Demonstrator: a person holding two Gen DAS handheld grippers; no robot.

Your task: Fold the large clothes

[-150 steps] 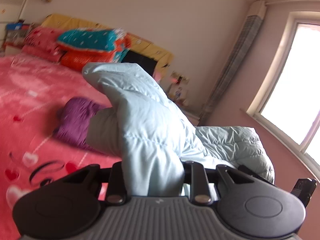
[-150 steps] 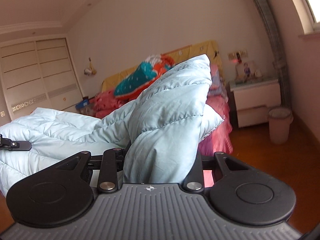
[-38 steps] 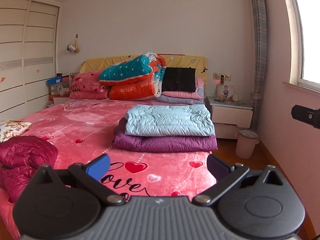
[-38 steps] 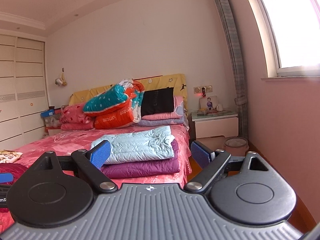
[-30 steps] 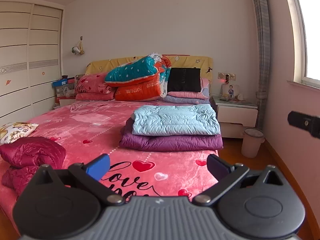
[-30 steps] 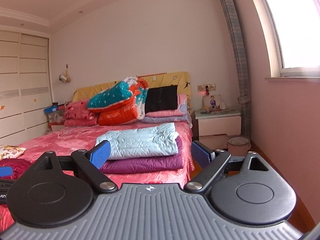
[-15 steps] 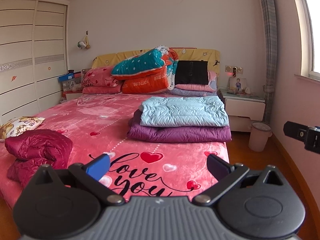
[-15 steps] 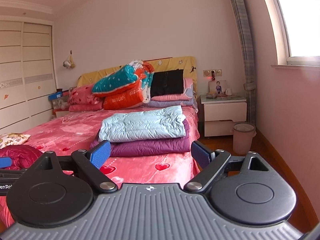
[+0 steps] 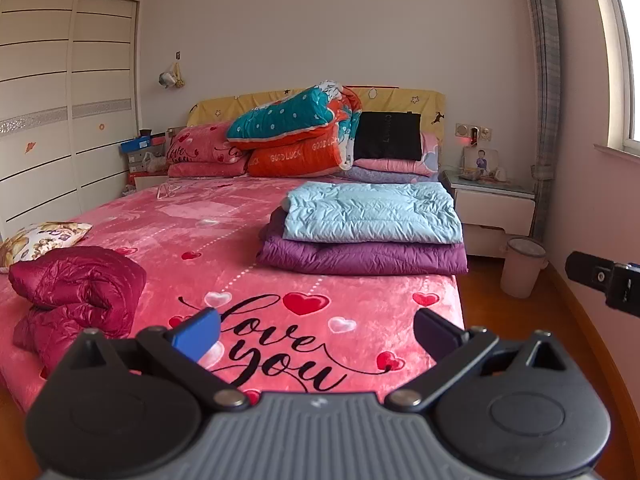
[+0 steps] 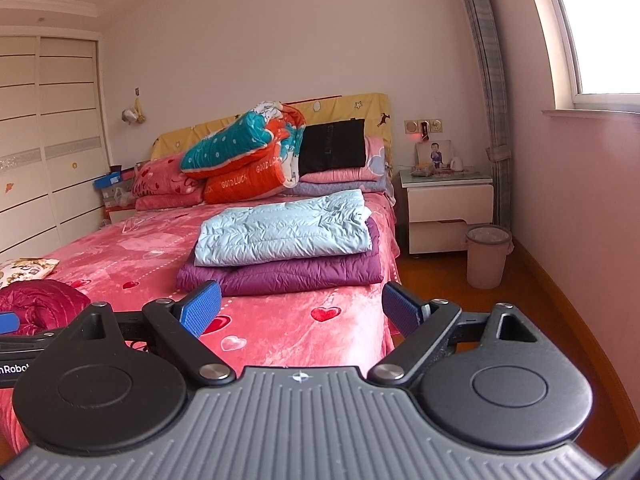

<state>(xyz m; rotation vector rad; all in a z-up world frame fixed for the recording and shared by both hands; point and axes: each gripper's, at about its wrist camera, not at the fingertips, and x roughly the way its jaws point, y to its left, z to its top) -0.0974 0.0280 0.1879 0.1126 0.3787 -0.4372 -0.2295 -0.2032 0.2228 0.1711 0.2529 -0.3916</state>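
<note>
Jaws of both grippers stood spread wide and held nothing — a clear change from a few seconds earlier, when each had been clamped on a bunch of the light blue jacket [image 9: 372, 212]. That jacket lay folded flat on top of the folded purple jacket [image 9: 360, 258], the pair stacked on the bed [image 9: 224, 240] well ahead of the left gripper [image 9: 316, 334] and a little to the right of its jaws. Seen past the right gripper [image 10: 300, 308], the same stack sat ahead and just left of centre between the jaws.

Over the last second both grippers had drawn back from the stack, so more of the bed's foot came into view. With the blue piece released and squared up, that garment looked finished.

What remained was the crumpled dark red jacket [image 9: 76, 288], heaped on the bed to the far left of the left jaws and only partly visible at the left edge of the right view. It was probably next — both grippers would need to swing left toward it.
</note>
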